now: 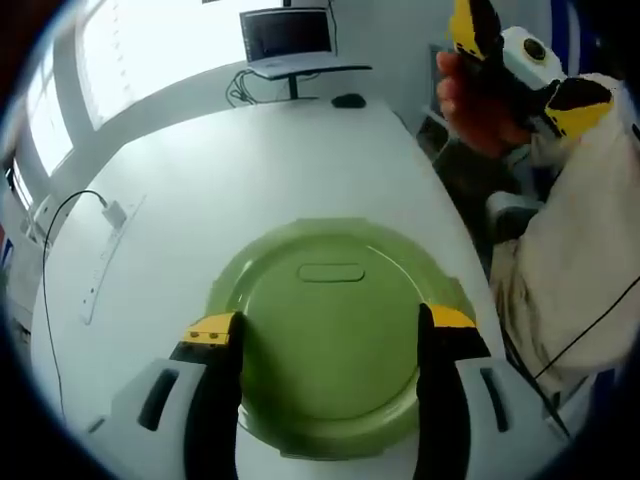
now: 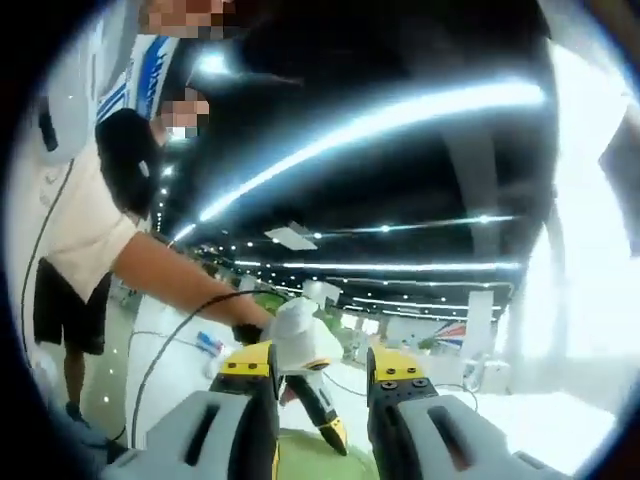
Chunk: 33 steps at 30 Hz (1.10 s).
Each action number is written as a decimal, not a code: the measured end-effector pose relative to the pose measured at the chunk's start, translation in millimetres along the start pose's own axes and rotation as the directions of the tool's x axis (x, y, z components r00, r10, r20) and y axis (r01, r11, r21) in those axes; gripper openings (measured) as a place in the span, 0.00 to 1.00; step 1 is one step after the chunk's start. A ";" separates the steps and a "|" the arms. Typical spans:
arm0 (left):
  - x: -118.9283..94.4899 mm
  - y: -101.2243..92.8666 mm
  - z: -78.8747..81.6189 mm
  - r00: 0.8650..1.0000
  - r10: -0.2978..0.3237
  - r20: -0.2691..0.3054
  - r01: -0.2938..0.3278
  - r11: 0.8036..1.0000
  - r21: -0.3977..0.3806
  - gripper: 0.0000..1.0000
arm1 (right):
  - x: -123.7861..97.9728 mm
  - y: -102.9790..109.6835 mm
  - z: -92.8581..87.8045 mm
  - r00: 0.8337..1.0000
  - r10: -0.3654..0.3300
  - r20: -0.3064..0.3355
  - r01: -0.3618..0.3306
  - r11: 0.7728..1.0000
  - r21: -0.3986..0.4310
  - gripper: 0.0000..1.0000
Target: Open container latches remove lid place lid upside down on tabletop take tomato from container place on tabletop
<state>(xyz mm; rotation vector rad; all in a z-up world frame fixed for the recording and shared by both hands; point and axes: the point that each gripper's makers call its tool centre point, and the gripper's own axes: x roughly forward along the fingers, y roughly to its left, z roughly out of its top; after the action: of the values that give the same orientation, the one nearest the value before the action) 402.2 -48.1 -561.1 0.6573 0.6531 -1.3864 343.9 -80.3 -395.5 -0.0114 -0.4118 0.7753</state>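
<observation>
A round green container lid point(image 1: 330, 330) with an oval recess lies flat on the white table point(image 1: 220, 170). My left gripper point(image 1: 332, 325) hovers just over it, open wide, a yellow-tipped finger above each side of the lid and nothing gripped. What is under the lid is hidden. My right gripper point(image 1: 520, 60) is raised at the table's right, held by a hand. In the right gripper view, my right gripper point(image 2: 322, 365) points up toward the ceiling, jaws apart and empty. Past it I see the left gripper point(image 2: 305, 345) and a strip of the green lid point(image 2: 305, 455).
A laptop on a stand point(image 1: 287, 38) and a mouse point(image 1: 348, 100) sit at the table's far end. A black cable and white power strip point(image 1: 100, 262) run along the left edge. The person in light clothes point(image 1: 570, 260) stands close by the right edge.
</observation>
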 end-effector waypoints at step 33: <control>1.0 -9.8 1.5 1.000 0.001 -0.002 -0.001 1.000 -0.006 0.65 | -53.4 -77.9 -136.0 0.759 -0.549 -0.351 0.431 0.019 0.902 0.29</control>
<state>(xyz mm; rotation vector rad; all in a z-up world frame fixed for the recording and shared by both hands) 392.6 -50.7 -561.2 0.6538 0.6581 -1.3827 412.2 -153.6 -527.3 1.3787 0.0901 0.1689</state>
